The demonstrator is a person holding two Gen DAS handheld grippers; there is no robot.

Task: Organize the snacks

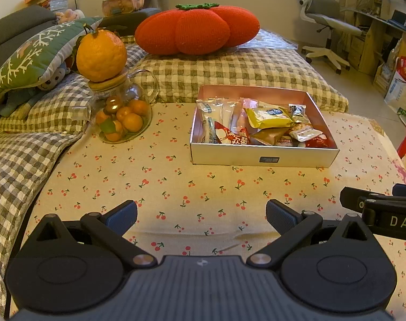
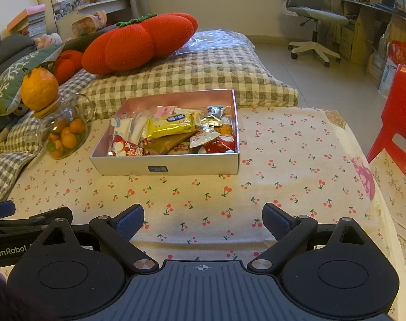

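Observation:
A shallow silver box (image 1: pixel 262 156) (image 2: pixel 176 163) stands on the cherry-print cloth and holds several wrapped snacks, among them a yellow packet (image 1: pixel 268 117) (image 2: pixel 169 125) and a red-and-white packet (image 1: pixel 231 135) (image 2: pixel 122 145). My left gripper (image 1: pixel 201 215) is open and empty, low over the cloth, well in front of the box. My right gripper (image 2: pixel 203 220) is open and empty too, in front of the box's right half. Each gripper shows at the edge of the other's view.
A glass jar of small oranges (image 1: pixel 121 119) (image 2: pixel 65 136) with a big orange (image 1: pixel 101 54) on its lid stands left of the box. A checked quilt and a red pumpkin cushion (image 1: pixel 197 29) lie behind. A red stool (image 2: pixel 398 123) stands at the right.

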